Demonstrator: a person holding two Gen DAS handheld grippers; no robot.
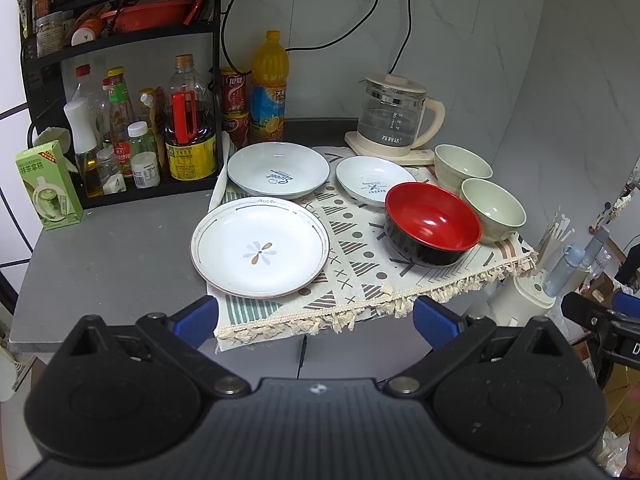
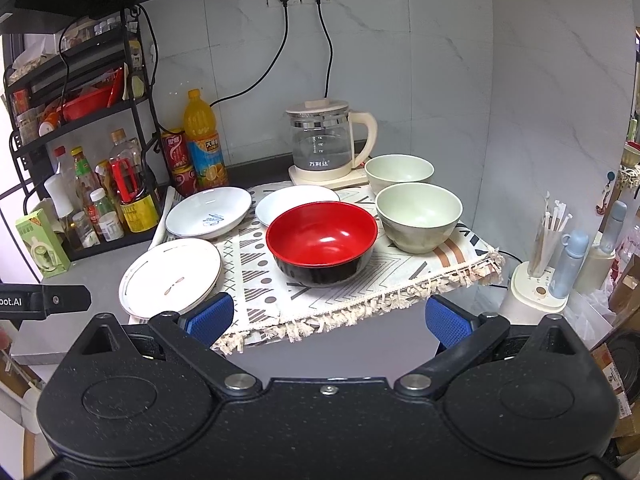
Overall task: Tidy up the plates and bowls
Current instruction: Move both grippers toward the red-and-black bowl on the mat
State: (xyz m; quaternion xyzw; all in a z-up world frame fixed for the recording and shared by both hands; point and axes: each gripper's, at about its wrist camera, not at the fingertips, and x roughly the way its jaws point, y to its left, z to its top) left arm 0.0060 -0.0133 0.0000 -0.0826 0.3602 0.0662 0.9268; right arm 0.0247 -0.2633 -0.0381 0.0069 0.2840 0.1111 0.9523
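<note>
On the patterned cloth point(image 1: 360, 256), the flower plate point(image 1: 260, 250) lies just beyond the left gripper point(image 1: 316, 320), jaws apart, empty. The red bowl point(image 2: 322, 242) sits beyond the right gripper point(image 2: 330, 320), likewise spread wide.

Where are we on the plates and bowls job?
Nothing stacked yet. Left gripper and right gripper are open, empty, short of the mat. Left: flower plate, two blue-print plates, red bowl, two green bowls all separate.
</note>
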